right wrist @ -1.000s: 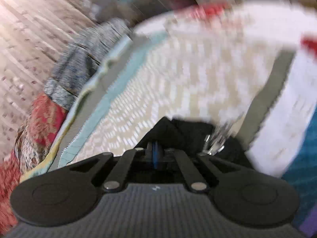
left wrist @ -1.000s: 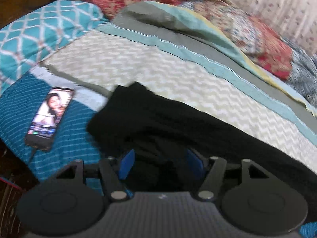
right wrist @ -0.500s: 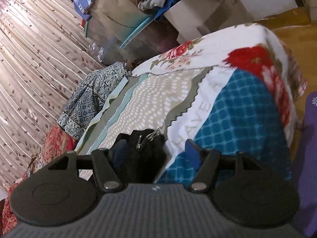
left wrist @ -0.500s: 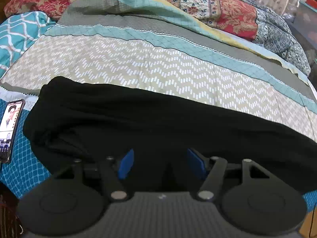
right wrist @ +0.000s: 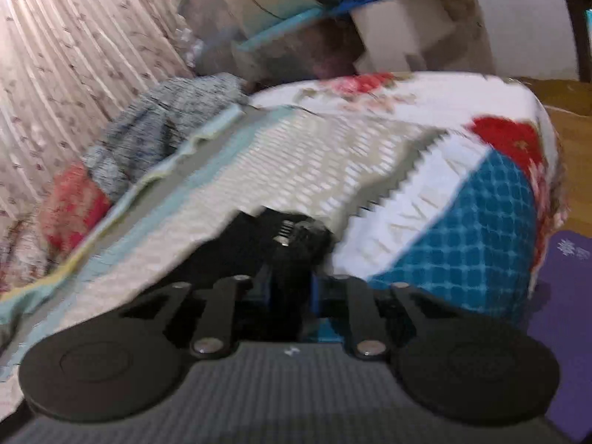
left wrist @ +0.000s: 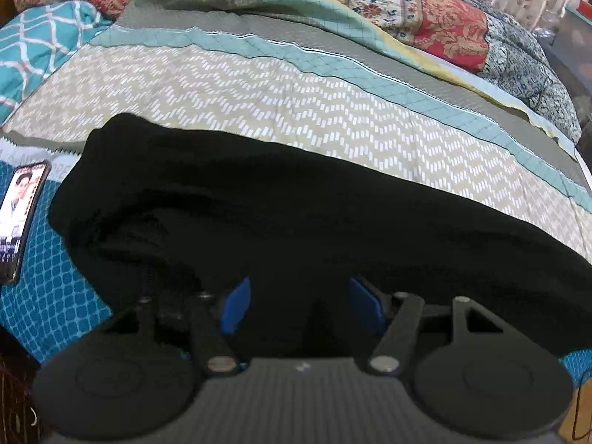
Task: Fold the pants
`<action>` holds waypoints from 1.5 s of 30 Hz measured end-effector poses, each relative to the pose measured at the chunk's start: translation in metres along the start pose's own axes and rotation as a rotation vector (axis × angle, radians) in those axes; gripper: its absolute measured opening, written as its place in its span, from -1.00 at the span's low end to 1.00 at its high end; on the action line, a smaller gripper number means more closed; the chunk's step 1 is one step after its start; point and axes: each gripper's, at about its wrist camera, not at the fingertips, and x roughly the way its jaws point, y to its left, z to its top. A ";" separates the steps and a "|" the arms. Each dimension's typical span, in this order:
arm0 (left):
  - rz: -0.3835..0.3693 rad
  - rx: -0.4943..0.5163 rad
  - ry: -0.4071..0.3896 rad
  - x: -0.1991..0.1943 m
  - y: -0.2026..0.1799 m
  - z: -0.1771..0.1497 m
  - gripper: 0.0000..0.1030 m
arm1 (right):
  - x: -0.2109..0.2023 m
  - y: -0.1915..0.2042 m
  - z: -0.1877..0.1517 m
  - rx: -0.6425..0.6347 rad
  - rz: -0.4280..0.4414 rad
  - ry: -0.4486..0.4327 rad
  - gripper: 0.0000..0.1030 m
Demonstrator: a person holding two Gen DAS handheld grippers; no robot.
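Black pants (left wrist: 281, 214) lie lengthwise across the patterned bedspread (left wrist: 259, 85) in the left wrist view. My left gripper (left wrist: 299, 305) is open, its blue pads (left wrist: 235, 305) spread just above the near edge of the cloth. In the blurred right wrist view, my right gripper (right wrist: 290, 288) is shut on a bunched end of the pants (right wrist: 285, 244) with a metal zipper or button showing, near the bed's corner.
A phone (left wrist: 20, 218) with a lit screen lies on the blue part of the bed at the left. Pillows and a folded quilt (left wrist: 425, 11) sit at the far side. Boxes with clothes (right wrist: 370, 18) and a curtain (right wrist: 74, 55) stand beyond the bed.
My right gripper went from open to shut on the pants end. The left gripper stayed open and moved slightly closer over the pants.
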 end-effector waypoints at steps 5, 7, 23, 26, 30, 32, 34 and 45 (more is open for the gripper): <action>-0.023 -0.035 0.000 -0.001 0.014 -0.006 0.17 | -0.027 0.066 0.000 -0.091 0.184 -0.025 -0.62; -0.033 -0.037 -0.006 -0.003 0.020 -0.008 0.17 | -0.035 0.104 -0.015 -0.188 0.250 0.000 -0.62; -0.048 -0.162 -0.065 -0.015 0.096 -0.020 0.21 | -0.015 0.216 -0.155 -0.568 0.385 0.416 -0.29; -0.039 -0.183 -0.144 -0.029 0.116 -0.021 0.53 | -0.036 0.220 -0.138 -0.581 0.408 0.358 -0.14; 0.016 -0.261 -0.206 -0.039 0.154 -0.024 0.57 | -0.041 0.219 -0.100 -0.497 0.365 0.205 -0.15; 0.030 -0.313 -0.191 -0.036 0.172 -0.025 0.57 | -0.019 0.215 -0.093 -0.434 0.301 0.204 -0.17; 0.025 -0.362 -0.180 -0.031 0.186 -0.027 0.57 | 0.021 0.208 -0.104 -0.424 0.218 0.278 -0.19; -0.081 -0.450 -0.159 0.002 0.209 -0.024 0.94 | -0.022 0.248 -0.141 -0.406 0.232 0.184 -0.21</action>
